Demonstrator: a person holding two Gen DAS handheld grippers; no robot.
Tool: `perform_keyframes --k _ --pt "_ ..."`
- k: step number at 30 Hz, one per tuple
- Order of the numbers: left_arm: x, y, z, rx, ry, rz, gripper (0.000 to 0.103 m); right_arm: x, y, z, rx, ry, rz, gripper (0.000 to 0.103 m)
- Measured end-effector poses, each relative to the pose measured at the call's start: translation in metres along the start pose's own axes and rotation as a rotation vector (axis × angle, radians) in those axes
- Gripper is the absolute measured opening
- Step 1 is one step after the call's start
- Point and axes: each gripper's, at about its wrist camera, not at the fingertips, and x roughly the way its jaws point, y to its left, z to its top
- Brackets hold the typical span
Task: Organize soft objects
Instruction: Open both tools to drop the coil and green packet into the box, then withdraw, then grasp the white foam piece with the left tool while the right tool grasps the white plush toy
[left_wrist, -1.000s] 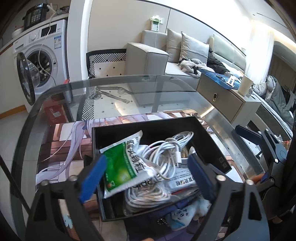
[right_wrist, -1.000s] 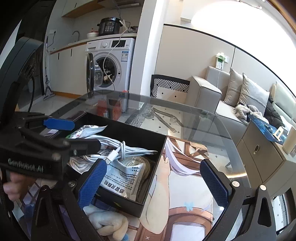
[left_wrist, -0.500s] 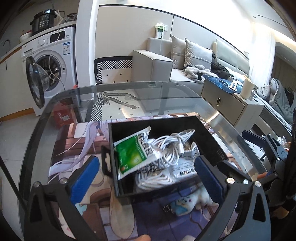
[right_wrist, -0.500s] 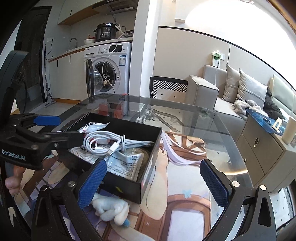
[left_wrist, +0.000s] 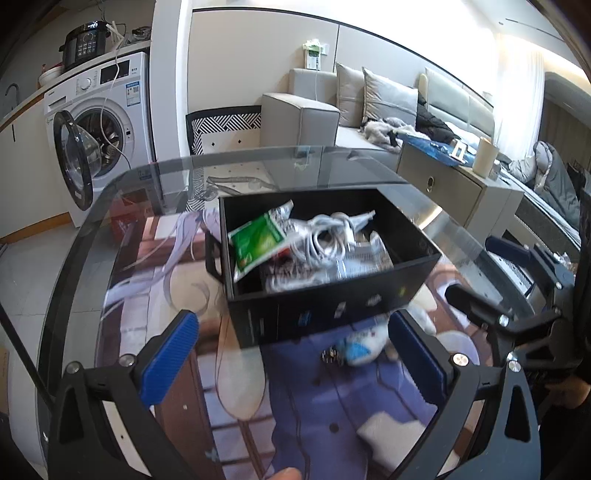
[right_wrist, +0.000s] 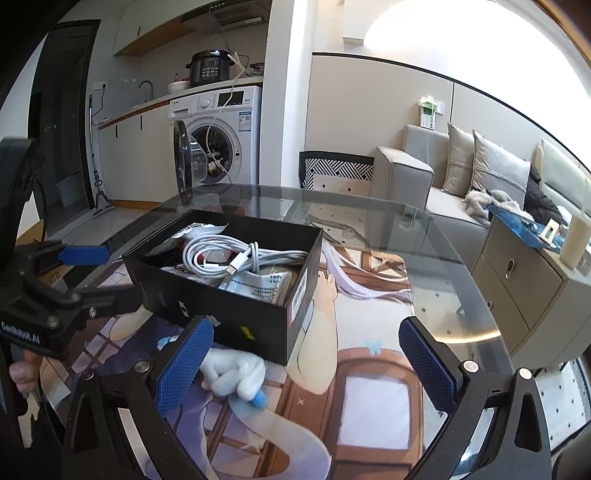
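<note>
A black box (left_wrist: 332, 310) sat ahead of both tools, holding a green packet (left_wrist: 256, 242), a coiled white cable (right_wrist: 236, 256) and printed white pouches (right_wrist: 258, 288). A white plush toy (right_wrist: 236, 373) lay against its near wall.

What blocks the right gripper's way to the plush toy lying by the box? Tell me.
Nothing visible does. The plush toy lies on the mat against the near wall of the black box, just beyond the left blue pad of the right gripper, whose jaws stand open and empty.
</note>
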Motion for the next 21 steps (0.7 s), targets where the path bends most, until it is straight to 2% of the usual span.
perform_keyframes --k 6,9,21 --pt "-0.006 -0.007 -0.015 0.013 0.014 -0.008 0.103 -0.006 -0.006 -0.008 0.052 -0.020 0.046 0.102" --pt "-0.008 -0.011 -0.023 0.024 0.012 -0.017 0.103 -0.004 -0.006 -0.011 0.046 -0.014 0.029 0.102" --pt "-0.005 -0.033 -0.051 0.108 0.112 -0.090 0.103 -0.003 0.007 -0.013 0.013 0.000 0.051 0.102"
